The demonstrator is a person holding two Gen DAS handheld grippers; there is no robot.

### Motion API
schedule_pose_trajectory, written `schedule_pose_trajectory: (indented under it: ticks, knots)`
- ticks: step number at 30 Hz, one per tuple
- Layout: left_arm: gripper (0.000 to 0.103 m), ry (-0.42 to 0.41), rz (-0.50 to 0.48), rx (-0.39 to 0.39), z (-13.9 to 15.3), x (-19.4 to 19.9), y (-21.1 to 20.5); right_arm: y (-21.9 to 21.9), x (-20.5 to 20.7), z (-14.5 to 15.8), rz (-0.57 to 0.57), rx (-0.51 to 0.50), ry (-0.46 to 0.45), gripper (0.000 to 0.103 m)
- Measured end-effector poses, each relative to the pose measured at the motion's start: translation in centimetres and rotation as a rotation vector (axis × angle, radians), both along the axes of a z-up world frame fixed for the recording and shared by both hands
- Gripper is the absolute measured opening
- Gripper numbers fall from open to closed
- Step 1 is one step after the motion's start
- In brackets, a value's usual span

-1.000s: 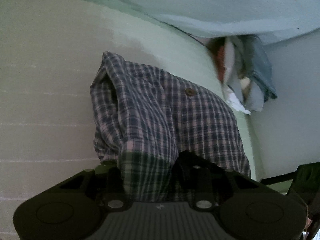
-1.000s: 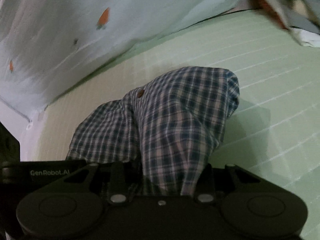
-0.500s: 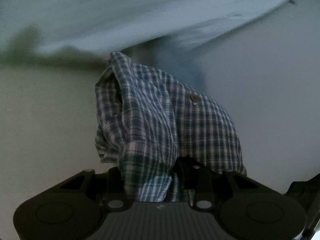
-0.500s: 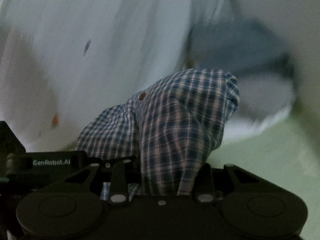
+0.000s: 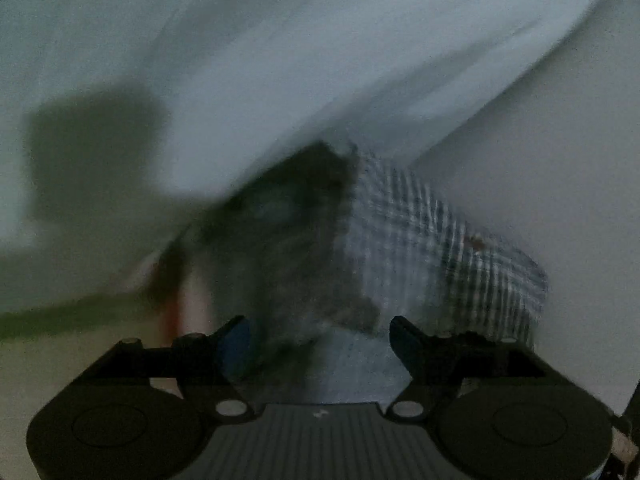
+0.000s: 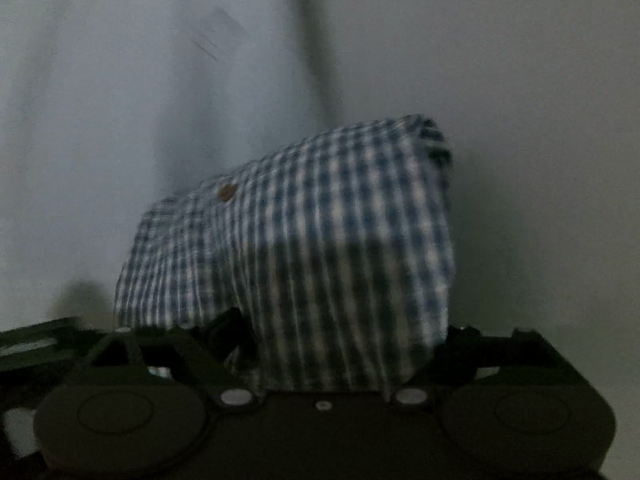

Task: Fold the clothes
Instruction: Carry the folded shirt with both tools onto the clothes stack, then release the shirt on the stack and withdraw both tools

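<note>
Plaid shirt (image 6: pixel 320 248), brown button up, bunched between the spread jaws of the just-opening right claw (image 6: pixel 340 344).

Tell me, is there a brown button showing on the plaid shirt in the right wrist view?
Yes, a small brown button sits on the upper left part of the blue and white plaid shirt.

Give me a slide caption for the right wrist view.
Right tool, just opened wide, with the folded plaid shirt bunched between its fingers.
</note>
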State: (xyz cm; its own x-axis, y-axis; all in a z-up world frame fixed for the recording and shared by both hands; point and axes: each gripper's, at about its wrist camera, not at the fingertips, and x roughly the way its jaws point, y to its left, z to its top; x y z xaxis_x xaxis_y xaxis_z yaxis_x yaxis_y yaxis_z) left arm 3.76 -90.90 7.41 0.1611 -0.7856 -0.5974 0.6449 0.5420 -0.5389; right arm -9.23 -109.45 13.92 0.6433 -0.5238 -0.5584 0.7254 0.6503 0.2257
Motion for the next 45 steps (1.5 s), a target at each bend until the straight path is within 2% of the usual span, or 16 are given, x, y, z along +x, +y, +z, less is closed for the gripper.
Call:
schedule_pose_trajectory:
  ticks: [1,2,3,6,10,12,15,20,23,34,37,45]
  knots:
    - [0.085,0.017,0.000,-0.005,-1.0,0.4,0.3,-0.7,0.0,-1.8,-0.045,0.037,-0.003,0.087]
    - [0.087,0.034,0.000,-0.010,-1.9,0.7,0.7,-0.8,-0.5,-2.8,-0.070,0.059,-0.047,0.090]
    - [0.091,0.045,0.001,-0.015,-2.7,1.0,1.1,-0.7,-1.0,-3.2,-0.086,0.066,-0.083,0.096]
    - [0.091,-0.004,0.013,-0.019,-2.7,0.2,3.6,0.2,-2.7,-3.3,-0.126,0.055,-0.141,0.098]
    - [0.097,-0.122,0.007,-0.010,-1.3,-1.6,5.3,2.3,-5.1,-2.4,-0.158,-0.040,-0.088,0.099]
    - [0.098,-0.206,-0.009,0.009,-0.4,-2.6,6.6,4.1,-6.5,-2.1,-0.164,-0.099,-0.062,0.103]
    - [0.103,-0.299,-0.006,0.014,0.8,-5.8,9.9,8.0,-8.8,-1.7,-0.180,-0.156,-0.035,0.103]
    - [0.103,-0.372,0.033,0.016,2.2,-10.6,15.0,13.8,-13.4,-1.2,-0.130,-0.148,-0.051,0.103]
    - [0.103,-0.411,-0.004,0.026,2.5,-13.1,17.3,17.1,-15.8,-1.0,-0.106,-0.176,-0.030,0.103]
    - [0.103,-0.419,-0.086,0.088,1.0,-20.4,25.0,26.0,-22.9,-3.5,-0.104,-0.163,0.000,0.103]
    - [0.103,-0.420,-0.115,0.102,0.2,-21.6,25.9,27.5,-24.7,-4.6,-0.117,-0.123,-0.018,0.103]
    - [0.103,-0.437,-0.136,0.147,-0.9,-23.6,27.0,30.2,-26.4,-6.0,-0.091,-0.109,0.010,0.103]
